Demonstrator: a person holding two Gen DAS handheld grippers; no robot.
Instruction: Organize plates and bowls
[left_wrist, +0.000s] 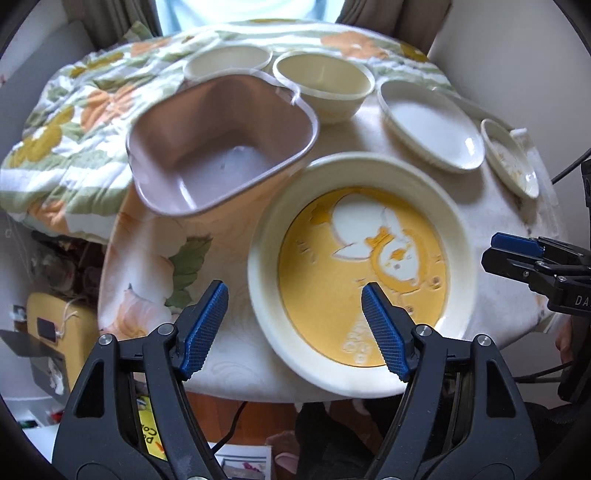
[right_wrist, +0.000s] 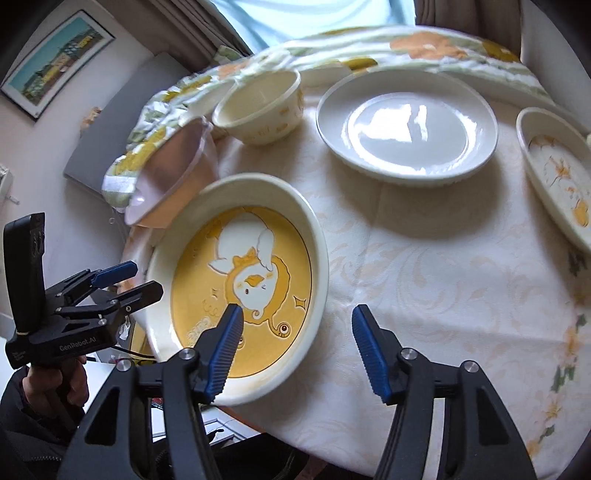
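Left wrist view. The left gripper hangs above the near rim of the yellow duck plate, jaws apart with nothing between the pads; neither pad presses on the rim. The plate lies flat at the near edge of the table, partly overhanging it. Being round, it has no long axis; its printed duck stands head away from the camera. Behind it sit a pink square bowl, 2 cream bowls and a white plate. The right gripper enters at right, jaws apart.

Right wrist view. The right gripper is also spread and empty, its left pad over the duck plate's near rim without clamping it. Here the duck reads head toward the pink bowl, which touches or nearly touches the plate's far rim. The white plate lies well apart; a small flowered dish lies at right.

Judgement: the duck plate appears set down and released; the next move calls for choosing another dish, probably for stacking plates together.
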